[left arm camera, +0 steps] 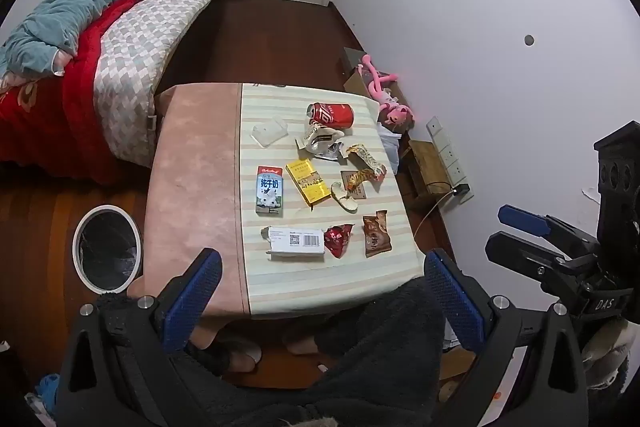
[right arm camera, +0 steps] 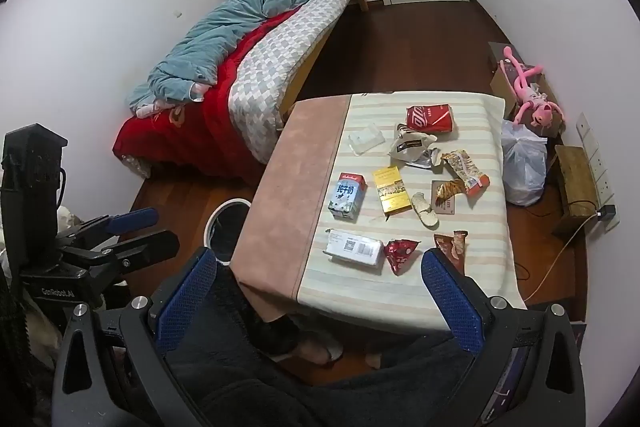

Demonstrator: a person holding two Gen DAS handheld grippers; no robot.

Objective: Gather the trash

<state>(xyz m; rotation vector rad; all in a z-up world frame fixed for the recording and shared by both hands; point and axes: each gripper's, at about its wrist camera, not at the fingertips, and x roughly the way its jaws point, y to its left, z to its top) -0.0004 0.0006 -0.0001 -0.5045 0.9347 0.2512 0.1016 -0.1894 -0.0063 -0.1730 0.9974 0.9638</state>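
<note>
Trash lies on a small table (left arm camera: 192, 163) with a striped mat: a red can (left arm camera: 331, 115), a clear plastic piece (left arm camera: 269, 131), crumpled wrappers (left arm camera: 322, 143), a milk carton (left arm camera: 270, 191), a yellow box (left arm camera: 307, 181), a white box (left arm camera: 297, 242), a red wrapper (left arm camera: 337, 238) and a brown packet (left arm camera: 376, 233). A white bin (left arm camera: 107, 247) with a black liner stands on the floor left of the table. My left gripper (left arm camera: 320, 271) is open and empty, high above the table's near edge. My right gripper (right arm camera: 320, 269) is open and empty too, to its right.
A bed (left arm camera: 100, 39) with blankets stands at the left. A pink plush toy (left arm camera: 386, 95), a cardboard box, a white plastic bag (right arm camera: 524, 163), a wooden stool (left arm camera: 430, 163) and a power strip (left arm camera: 448, 155) lie by the right wall. My legs and feet are below the table's near edge.
</note>
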